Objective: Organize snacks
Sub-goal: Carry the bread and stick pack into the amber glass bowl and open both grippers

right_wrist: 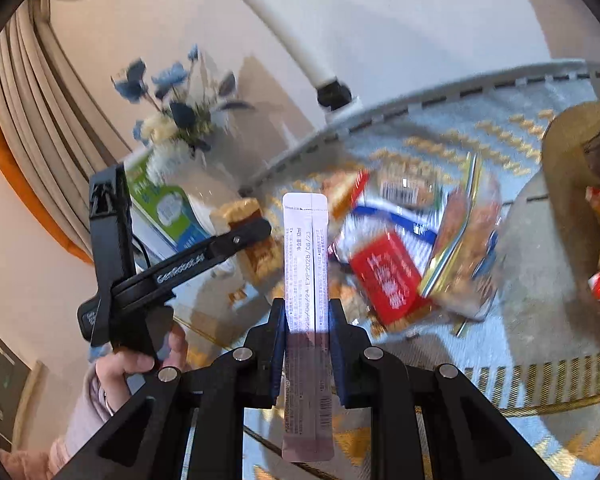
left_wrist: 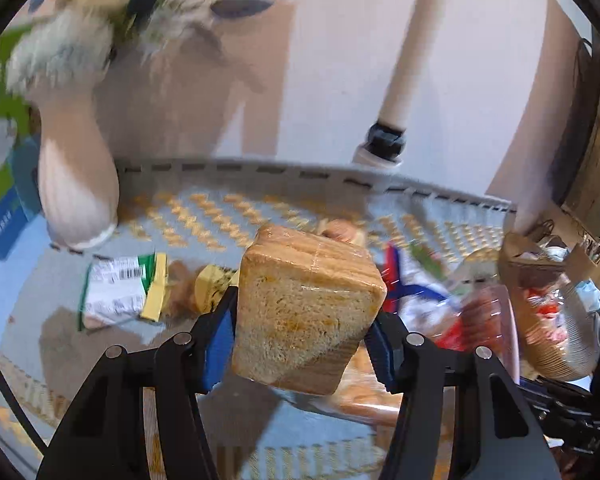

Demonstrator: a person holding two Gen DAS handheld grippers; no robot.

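A plastic-wrapped block of sliced bread [left_wrist: 304,308] hangs above the table, and my left gripper [left_wrist: 304,320] is shut on its two sides with the blue pads. My right gripper [right_wrist: 309,320] is shut on a narrow pink-white stick sachet [right_wrist: 306,256] that stands upright between its fingers. In the right wrist view the left gripper [right_wrist: 256,232] shows from the side, held by a hand [right_wrist: 140,360], with the bread [right_wrist: 246,216] at its tip. Loose snack packets lie on the patterned cloth: a red-labelled pack [right_wrist: 388,276], a clear bag of snacks [right_wrist: 468,236] and a green-yellow packet [left_wrist: 120,292].
A white vase [left_wrist: 76,184] with blue and white flowers stands at the table's back left beside a green-blue box [left_wrist: 0,152]. A woven basket [left_wrist: 556,320] holding snacks sits at the right. A white lamp pole [left_wrist: 404,80] rises behind the table's perforated edge [left_wrist: 300,170].
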